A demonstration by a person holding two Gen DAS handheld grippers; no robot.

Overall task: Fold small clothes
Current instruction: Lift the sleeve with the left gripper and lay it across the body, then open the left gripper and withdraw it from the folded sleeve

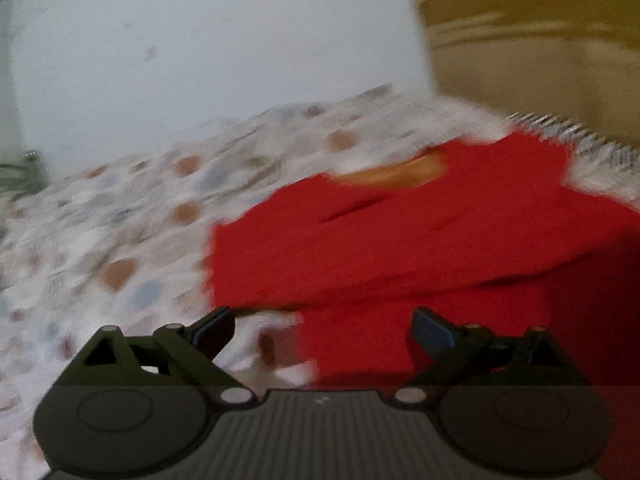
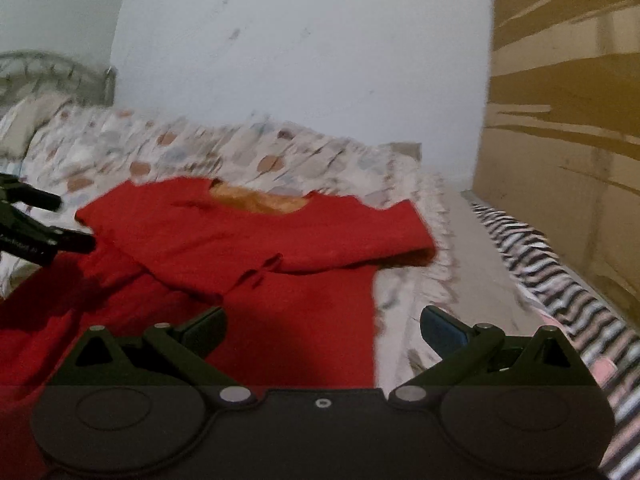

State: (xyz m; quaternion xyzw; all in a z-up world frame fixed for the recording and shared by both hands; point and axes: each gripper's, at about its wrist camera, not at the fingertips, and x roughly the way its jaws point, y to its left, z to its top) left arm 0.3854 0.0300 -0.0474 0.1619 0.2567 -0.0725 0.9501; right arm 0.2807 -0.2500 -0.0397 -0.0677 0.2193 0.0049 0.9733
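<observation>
My right claw (image 2: 323, 330) hangs with its fingers wide apart, nothing between them, over the near hem of the red garment (image 2: 256, 248). My left claw (image 1: 323, 330) is likewise spread and empty, at the garment's near left edge; from the right wrist view its black fingers (image 2: 74, 240) show at the far left, just beside the cloth. The red garment lies flat on the spotted bedsheet (image 2: 192, 152), one sleeve folded across the body, orange lining at the neck opening (image 2: 256, 202). To the right lies a striped fabric (image 2: 560, 280). Farther back stand a pale wall (image 2: 300, 60) and brown cardboard (image 2: 560, 120).
</observation>
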